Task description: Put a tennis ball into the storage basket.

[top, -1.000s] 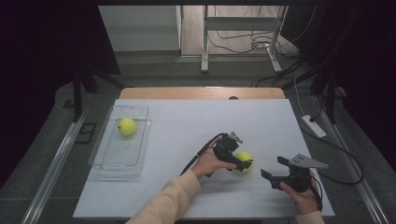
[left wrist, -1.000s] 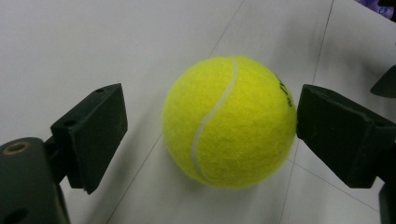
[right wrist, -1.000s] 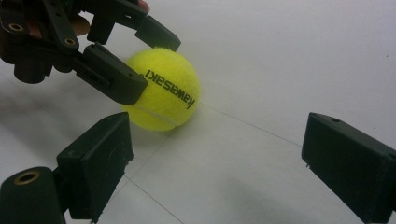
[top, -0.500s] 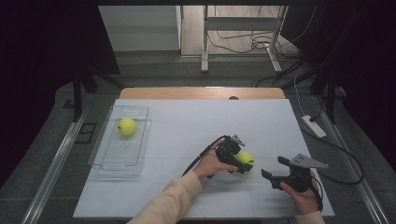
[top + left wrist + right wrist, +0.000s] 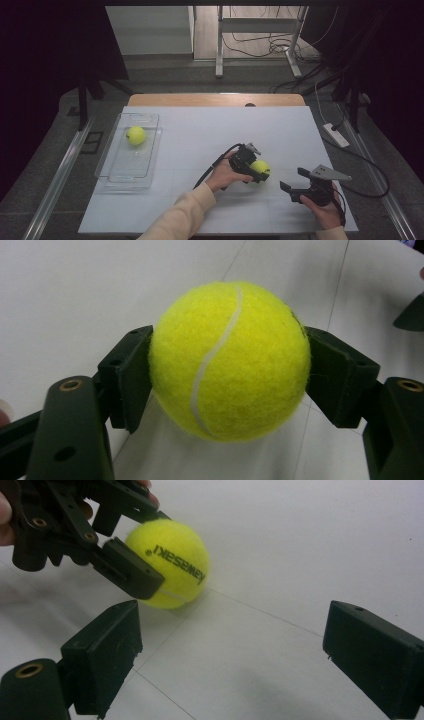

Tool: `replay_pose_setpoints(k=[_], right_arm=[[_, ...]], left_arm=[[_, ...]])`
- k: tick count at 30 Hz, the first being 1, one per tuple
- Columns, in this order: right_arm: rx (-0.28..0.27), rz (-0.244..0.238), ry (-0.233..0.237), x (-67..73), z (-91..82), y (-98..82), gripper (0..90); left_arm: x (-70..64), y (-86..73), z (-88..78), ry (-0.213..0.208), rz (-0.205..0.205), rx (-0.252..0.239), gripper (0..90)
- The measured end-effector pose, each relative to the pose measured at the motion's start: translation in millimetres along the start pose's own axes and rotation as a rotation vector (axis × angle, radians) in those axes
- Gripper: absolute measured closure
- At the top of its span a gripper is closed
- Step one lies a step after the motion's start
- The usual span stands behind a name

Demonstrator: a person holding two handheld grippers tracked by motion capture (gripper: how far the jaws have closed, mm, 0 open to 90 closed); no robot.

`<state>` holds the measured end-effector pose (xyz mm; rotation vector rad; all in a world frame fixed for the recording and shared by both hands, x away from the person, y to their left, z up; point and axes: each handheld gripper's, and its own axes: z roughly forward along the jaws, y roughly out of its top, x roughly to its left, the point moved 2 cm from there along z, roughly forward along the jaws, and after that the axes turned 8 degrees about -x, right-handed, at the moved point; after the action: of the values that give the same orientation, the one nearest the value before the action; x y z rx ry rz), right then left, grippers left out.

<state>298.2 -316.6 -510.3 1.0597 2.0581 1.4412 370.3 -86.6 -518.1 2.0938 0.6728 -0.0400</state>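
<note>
High view first: the table [image 5: 200,135] is wide, white and flat, with a clear tray [image 5: 107,172] at its left edge holding one ball [image 5: 135,135], well apart from the work. Near the table's right front, the left gripper [image 5: 252,170] has a second ball, the held ball [image 5: 260,167], between its jaws, which have just been closing and now press its two sides; in the left gripper view the pads [image 5: 127,375] sit on the widest line of the held ball [image 5: 230,360], the sound place to grip. The right gripper [image 5: 292,182] waits just beside it, jaws wide apart and holding nothing. I judge the held ball light, springy and felt-covered (so not slippery), and not fragile; it should give a little under the pads, and a grip off its middle could let it squirt out and roll.
</note>
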Motion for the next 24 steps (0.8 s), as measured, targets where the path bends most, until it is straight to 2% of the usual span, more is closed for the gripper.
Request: replay_pose_setpoints(k=[10, 24], right_arm=[[0.001, -0.001, -0.001, 0.5, 0.7, -0.1, 8.7], [0.006, -0.003, -0.002, 0.4, 1.2, -0.7, 8.7]], left_arm=[[-2.5, 4.5, -17.2, 0.005, 0.031, -0.039, 27.1], [0.1, 4.8, -36.3, 0.022, 0.028, -0.091, 27.0]])
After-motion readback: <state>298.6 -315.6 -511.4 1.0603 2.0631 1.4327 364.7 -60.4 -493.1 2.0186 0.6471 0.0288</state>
